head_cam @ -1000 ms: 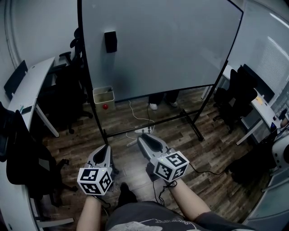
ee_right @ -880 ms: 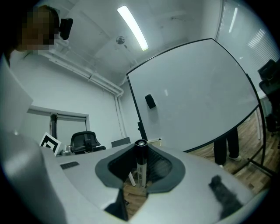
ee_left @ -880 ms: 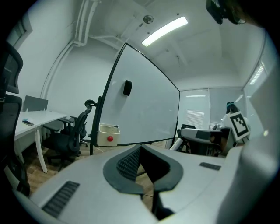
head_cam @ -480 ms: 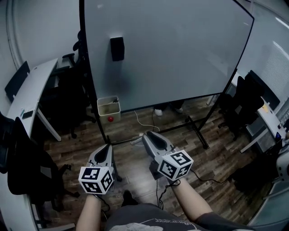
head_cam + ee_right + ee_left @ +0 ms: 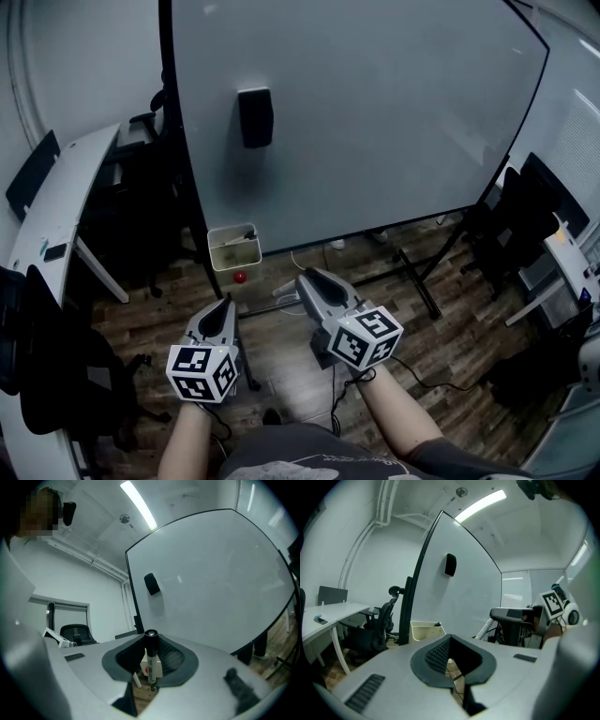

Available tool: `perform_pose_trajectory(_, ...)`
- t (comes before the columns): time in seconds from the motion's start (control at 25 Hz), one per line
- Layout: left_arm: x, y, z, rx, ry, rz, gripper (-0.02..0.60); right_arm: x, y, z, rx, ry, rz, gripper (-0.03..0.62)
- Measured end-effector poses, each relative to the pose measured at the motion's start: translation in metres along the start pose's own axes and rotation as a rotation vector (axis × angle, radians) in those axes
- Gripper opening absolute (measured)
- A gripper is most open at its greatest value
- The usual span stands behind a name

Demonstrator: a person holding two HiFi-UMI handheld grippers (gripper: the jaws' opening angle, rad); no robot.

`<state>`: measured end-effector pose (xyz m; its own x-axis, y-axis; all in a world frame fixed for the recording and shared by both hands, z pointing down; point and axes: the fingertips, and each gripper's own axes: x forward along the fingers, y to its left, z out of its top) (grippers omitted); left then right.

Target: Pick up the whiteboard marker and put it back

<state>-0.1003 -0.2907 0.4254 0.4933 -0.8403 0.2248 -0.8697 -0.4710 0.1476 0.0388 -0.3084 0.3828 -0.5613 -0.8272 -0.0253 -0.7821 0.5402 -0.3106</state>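
Over the last second the whiteboard (image 5: pixel 375 112) has grown larger in the head view, and the black eraser (image 5: pixel 255 117) stuck to it has slid lower and towards the middle. The pale bin (image 5: pixel 232 255) beside the board's left post has also come nearer. Both grippers sit in much the same place in the view as before.

The right gripper (image 5: pixel 312 279) is clenched on the whiteboard marker (image 5: pixel 150 654). In the right gripper view the marker stands nearly upright between the ribbed pads, with its black cap pointing up and away towards the board and its white labelled barrel running down into the gap.

The left gripper (image 5: pixel 221 309) is held low beside it, with its jaws drawn together and nothing between them. Its view looks past the board's dark left edge to the bin.

A small red round thing (image 5: pixel 240 277) shows just below the bin. Under the board's stand the floor (image 5: pixel 441 347) is dark wood planks, with pale cables trailing across it. A white desk (image 5: pixel 66 197) runs along the left wall, with black office chairs (image 5: pixel 141 216) between it and the board, and more chairs stand at the right.
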Motion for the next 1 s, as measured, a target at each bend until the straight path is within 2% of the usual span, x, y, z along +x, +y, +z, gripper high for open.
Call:
perform_pose_trajectory(0.56,0.053,0.047,0.016,0.009,0.007,-0.013,0.014,0.083,-0.026,0.016,0.055,-0.04,0.005,0.09)
perform_pose_trajectory(1.0,0.067,0.08,0.012,0.006,0.032,0.002,0.014,0.133,-0.026,-0.024,0.05,0.041,0.018,0.091)
